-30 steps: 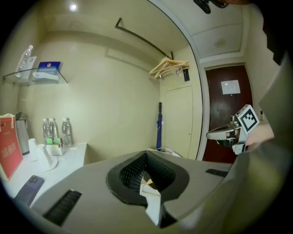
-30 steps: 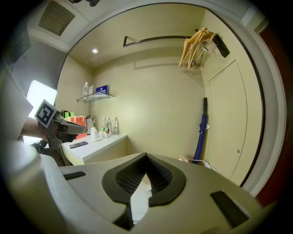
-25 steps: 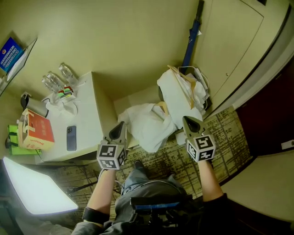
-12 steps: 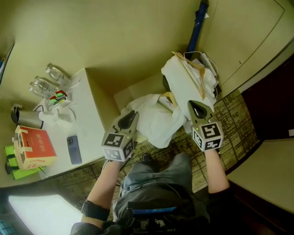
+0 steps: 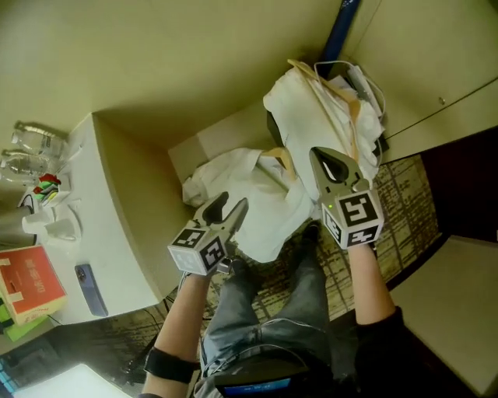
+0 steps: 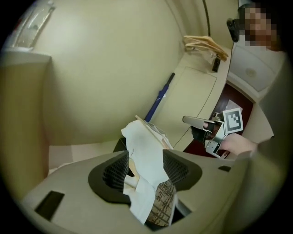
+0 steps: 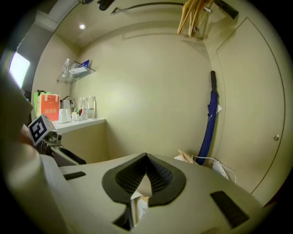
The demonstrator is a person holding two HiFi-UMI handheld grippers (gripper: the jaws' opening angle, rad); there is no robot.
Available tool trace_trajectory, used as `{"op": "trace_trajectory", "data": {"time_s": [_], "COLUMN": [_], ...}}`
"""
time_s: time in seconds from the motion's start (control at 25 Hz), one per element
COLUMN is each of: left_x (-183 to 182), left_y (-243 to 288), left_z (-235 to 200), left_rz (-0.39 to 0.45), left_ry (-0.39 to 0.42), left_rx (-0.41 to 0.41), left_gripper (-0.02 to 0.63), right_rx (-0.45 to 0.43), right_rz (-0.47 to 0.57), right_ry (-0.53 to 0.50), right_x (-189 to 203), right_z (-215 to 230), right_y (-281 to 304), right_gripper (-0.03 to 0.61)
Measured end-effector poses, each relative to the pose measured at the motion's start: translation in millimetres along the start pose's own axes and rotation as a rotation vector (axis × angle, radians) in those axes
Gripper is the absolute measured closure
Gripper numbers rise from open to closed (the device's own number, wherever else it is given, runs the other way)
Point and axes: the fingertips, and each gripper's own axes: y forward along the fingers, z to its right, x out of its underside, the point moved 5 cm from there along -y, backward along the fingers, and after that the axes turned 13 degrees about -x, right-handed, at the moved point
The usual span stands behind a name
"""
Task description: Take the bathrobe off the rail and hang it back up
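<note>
the left tool has just spread its jaws. a second ago they were pinched together at the robe's edge; now white cloth shows in the gap between them, but neither pad presses on it, so it has let go. the right tool is pressed together at the tips, with nothing that i can make out caught there, and it hangs over the far side of the cloth. both hands have come down lower than they were.

just ahead of the left tool the bathrobe lies crumpled on a low ledge against the wall, a wooden hanger poking out of its top. a second white heap sits just beside it to the right, under the blue umbrella. the worktop with its bottles and box stands off to the left.

the rail is up overhead with bare hangers on it. so i'd say the taking-off half is done and the robe is set down; picking it up again and hanging it back is all still to do.
</note>
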Motion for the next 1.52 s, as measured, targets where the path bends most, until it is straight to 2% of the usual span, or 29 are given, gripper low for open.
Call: {"op": "trace_trajectory", "data": {"time_s": [0.16, 0.44, 0.64, 0.84, 0.96, 1.2, 1.52], "left_x": [34.2, 81.0, 101.0, 122.7, 135.2, 152.0, 160.7], "left_y": [68.2, 165.5, 220.6, 269.1, 294.8, 333.7, 348.0], "left_z": [-11.7, -20.1, -26.3, -29.7, -32.3, -32.0, -30.6], "left_rz": [-0.011, -0.093, -0.137, -0.199, -0.243, -0.303, -0.282], "left_ry": [-0.059, -0.159, -0.240, -0.288, -0.319, -0.326, -0.409], "left_rx": [0.035, 0.130, 0.183, 0.179, 0.157, 0.130, 0.201], "left_gripper": [0.370, 0.353, 0.353, 0.353, 0.353, 0.353, 0.351], "right_rx": [-0.029, -0.040, -0.015, -0.002, 0.003, 0.018, 0.026], "right_rz": [-0.027, -0.046, -0.035, -0.027, -0.023, -0.040, -0.037], "right_ry": [0.007, 0.042, 0.061, 0.075, 0.071, 0.089, 0.097], "right_x": [41.2, 103.5, 129.2, 146.8, 155.2, 173.3, 187.8], "right_z": [23.2, 49.0, 65.6, 77.2, 81.2, 91.6, 102.7], "right_y": [36.6, 66.4, 67.0, 63.0, 61.9, 63.2, 69.8], "right_gripper": [0.554, 0.554, 0.554, 0.555, 0.555, 0.554, 0.554]}}
